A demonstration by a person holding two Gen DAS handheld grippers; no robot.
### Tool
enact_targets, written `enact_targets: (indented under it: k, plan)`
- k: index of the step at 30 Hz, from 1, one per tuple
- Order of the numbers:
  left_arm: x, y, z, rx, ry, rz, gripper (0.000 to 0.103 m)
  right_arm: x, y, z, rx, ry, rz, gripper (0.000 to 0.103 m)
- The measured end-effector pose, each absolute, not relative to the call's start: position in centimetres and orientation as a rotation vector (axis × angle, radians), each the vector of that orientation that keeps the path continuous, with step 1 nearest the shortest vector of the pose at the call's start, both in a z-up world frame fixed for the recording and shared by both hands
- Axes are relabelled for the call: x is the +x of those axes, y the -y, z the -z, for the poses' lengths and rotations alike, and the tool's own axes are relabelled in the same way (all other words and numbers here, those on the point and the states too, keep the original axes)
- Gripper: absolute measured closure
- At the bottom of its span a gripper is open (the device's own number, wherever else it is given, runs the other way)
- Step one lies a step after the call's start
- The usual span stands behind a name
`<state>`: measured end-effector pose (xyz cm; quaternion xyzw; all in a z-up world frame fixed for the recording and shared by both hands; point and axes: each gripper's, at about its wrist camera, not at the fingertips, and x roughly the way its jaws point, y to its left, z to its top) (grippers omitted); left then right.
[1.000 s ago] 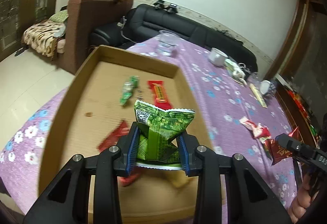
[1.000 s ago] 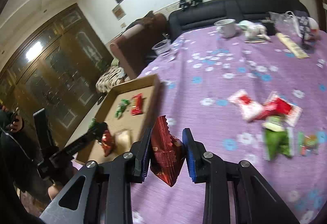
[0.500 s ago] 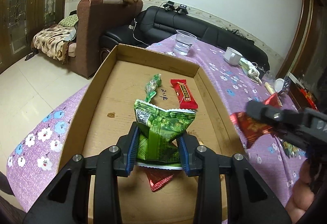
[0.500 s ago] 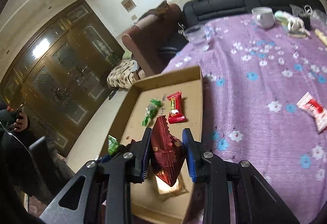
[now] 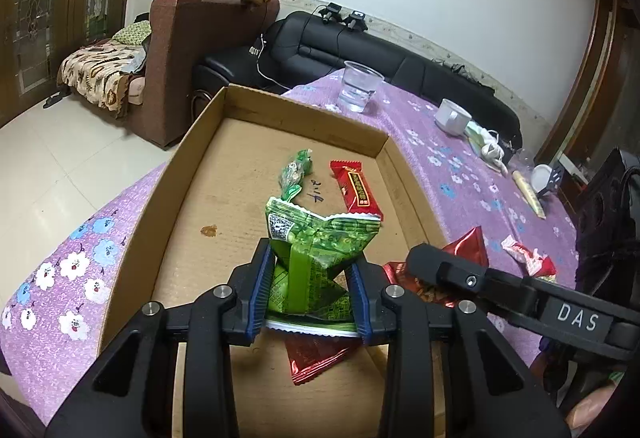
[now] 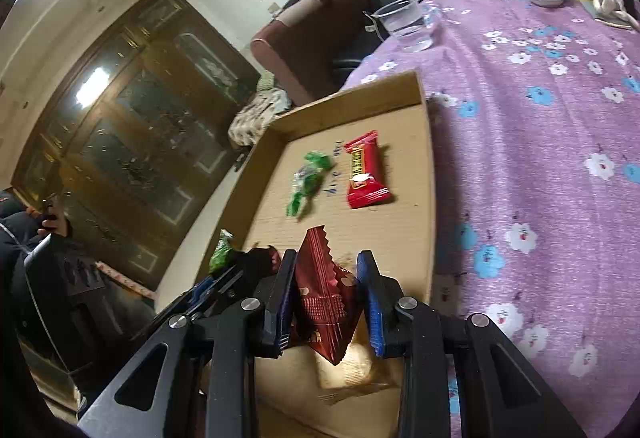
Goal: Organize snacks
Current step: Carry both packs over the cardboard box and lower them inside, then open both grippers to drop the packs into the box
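Left hand-held gripper, nearest: pads clamped on green snack packet, held above near end of cardboard tray. Right hand-held gripper: pads clamped on dark red snack packet, also above tray's near end. Beneath them on tray floor: red foil packet, pale packet. Farther in tray: green candy beside red bar. Beyond, on purple floral tabletop: clear plastic cup, white mug.

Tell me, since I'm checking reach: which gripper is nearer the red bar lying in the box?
Hard to call, perhaps left. The left gripper sits just short of the red bar; the right gripper hovers near the box's front.
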<state>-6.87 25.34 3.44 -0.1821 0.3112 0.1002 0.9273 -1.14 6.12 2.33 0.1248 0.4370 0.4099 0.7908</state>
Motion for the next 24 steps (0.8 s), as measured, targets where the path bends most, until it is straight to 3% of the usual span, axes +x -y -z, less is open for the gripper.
enact_targets:
  k: [14, 24]
  plan:
    - [-7.0, -26.1, -3.8, -0.389, -0.621, -0.223, 0.07, -1.3, -6.6, -2.0, 0.334, -0.967, -1.013, 0.073]
    - [-5.9, -25.7, -3.4, -0.35, -0.7, -0.258, 0.07, -1.9, -6.4, -2.7, 0.226, -0.89, -0.906, 0.071]
